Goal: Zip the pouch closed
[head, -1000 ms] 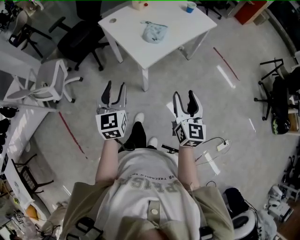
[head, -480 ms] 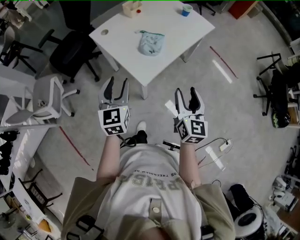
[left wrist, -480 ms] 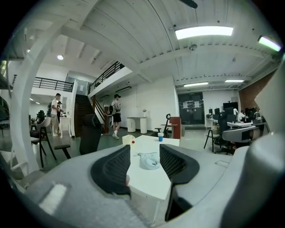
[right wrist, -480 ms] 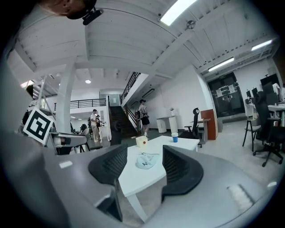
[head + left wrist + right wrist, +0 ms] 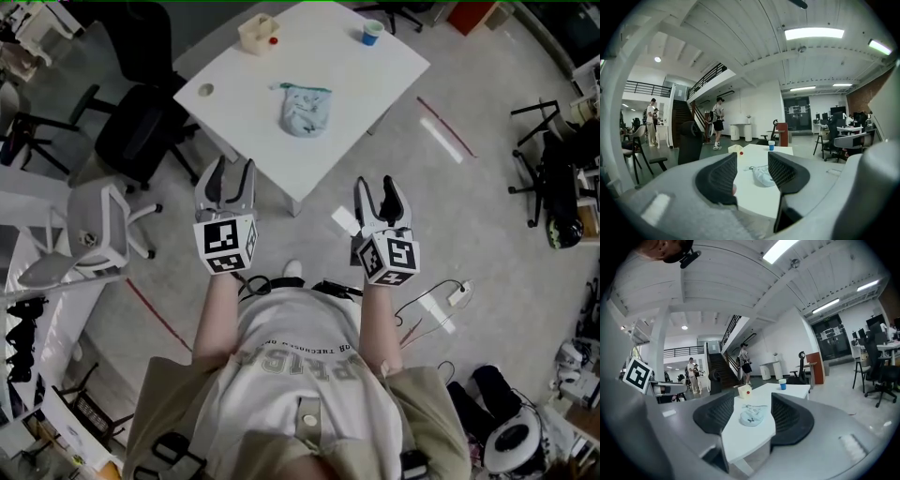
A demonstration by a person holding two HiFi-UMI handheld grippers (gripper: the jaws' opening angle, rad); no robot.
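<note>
The left claw and right claw are hovering agape and empty, short of the bench, so the approach is likely underway, with reaching the pouch and its zipper coming next.

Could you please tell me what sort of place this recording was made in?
Most likely an open-plan office or lab: swivel chairs stand beside a white table, and the left gripper view shows a staircase to a railed upper level and desks with monitors.
</note>
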